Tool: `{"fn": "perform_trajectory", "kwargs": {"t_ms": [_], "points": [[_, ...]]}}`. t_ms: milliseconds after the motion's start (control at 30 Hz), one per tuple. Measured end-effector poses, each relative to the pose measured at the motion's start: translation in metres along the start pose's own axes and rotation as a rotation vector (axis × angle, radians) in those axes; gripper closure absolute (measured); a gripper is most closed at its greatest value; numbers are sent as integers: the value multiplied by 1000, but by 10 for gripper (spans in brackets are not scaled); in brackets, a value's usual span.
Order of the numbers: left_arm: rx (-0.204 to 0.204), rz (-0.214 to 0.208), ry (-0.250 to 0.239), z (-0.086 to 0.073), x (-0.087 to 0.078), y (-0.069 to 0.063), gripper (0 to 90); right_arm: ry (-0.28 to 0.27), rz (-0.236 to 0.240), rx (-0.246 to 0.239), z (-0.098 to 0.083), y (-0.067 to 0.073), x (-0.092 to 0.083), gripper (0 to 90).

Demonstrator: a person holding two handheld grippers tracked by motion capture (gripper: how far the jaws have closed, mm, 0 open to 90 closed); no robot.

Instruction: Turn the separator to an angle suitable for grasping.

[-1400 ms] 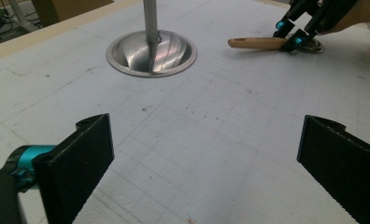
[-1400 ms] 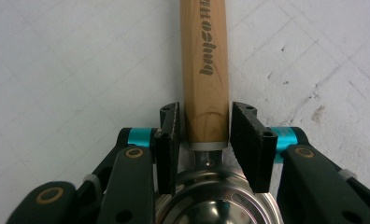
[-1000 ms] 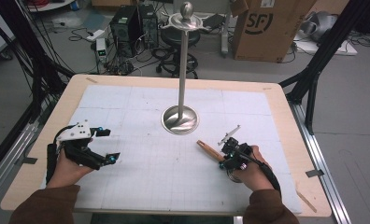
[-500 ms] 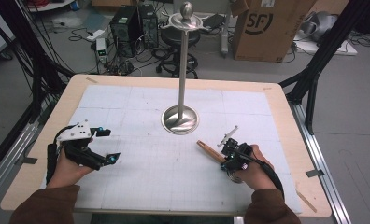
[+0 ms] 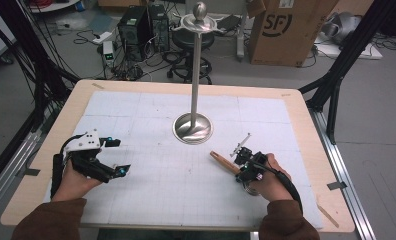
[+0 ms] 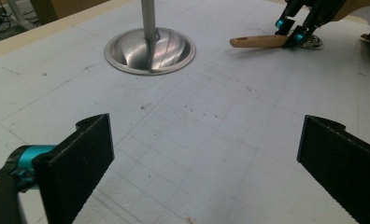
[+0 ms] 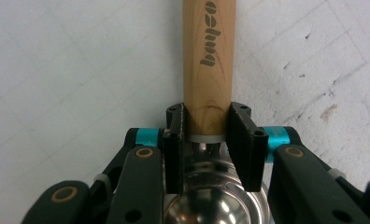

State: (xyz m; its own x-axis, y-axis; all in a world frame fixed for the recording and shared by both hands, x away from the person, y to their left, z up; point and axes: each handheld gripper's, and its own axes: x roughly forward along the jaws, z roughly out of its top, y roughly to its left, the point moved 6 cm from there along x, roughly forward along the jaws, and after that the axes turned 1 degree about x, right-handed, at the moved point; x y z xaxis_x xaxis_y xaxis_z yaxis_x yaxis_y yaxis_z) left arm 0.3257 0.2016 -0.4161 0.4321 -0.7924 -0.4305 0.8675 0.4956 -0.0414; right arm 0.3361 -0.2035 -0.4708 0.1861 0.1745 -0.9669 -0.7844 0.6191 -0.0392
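High view: the right gripper [image 5: 245,167] sits low on the white gridded mat [image 5: 151,110] at the person's right, its jaws closed on the round pale wooden handle [image 5: 224,162] of a metal utensil. That handle points up and to the left toward the polished round steel base [image 5: 192,128] of a tall upright steel pole stand [image 5: 196,75], and stops short of it with bare mat between.

From the right gripper view, the two black pads [image 7: 174,140] press the handle [image 7: 208,56] on both sides near its lower end, just above a shiny steel bowl [image 7: 211,205] that lies under the gripper; it may be a ladle or strainer head, but its shape is hard to judge from so close.

At the mat's left side the left gripper [image 5: 117,157] hovers with its jaws spread wide and nothing between them. Its own view shows open mat ahead, the stand's base [image 6: 149,50] farther off and the held handle [image 6: 258,42] at the far right.

The light wooden table [image 5: 306,130] shows as a border around the mat. Wide free mat lies between the two grippers and in front of the stand.
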Motion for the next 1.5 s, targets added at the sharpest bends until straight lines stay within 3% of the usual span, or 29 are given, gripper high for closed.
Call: {"fn": "perform_trajectory", "kwargs": {"t_ms": [300,567,700,900,1200,1500], "points": [[-7,4,-12,0,-3,3,44,-114,39,-26,2,-1,-8,693],[-9,-2,-19,1,-3,1,44,-302,102,-18,7,2,-32,693],[-9,-2,-28,2,-4,1,44,-362,111,-22,8,2,-39,693],[-8,-1,-27,2,-4,1,44,-527,178,-22,13,5,-50,693],[-8,-6,-30,3,-4,1,44,-585,193,-28,15,8,-56,693],[10,-28,-36,8,-2,-6,44,-637,198,-64,22,17,-66,693]]}}
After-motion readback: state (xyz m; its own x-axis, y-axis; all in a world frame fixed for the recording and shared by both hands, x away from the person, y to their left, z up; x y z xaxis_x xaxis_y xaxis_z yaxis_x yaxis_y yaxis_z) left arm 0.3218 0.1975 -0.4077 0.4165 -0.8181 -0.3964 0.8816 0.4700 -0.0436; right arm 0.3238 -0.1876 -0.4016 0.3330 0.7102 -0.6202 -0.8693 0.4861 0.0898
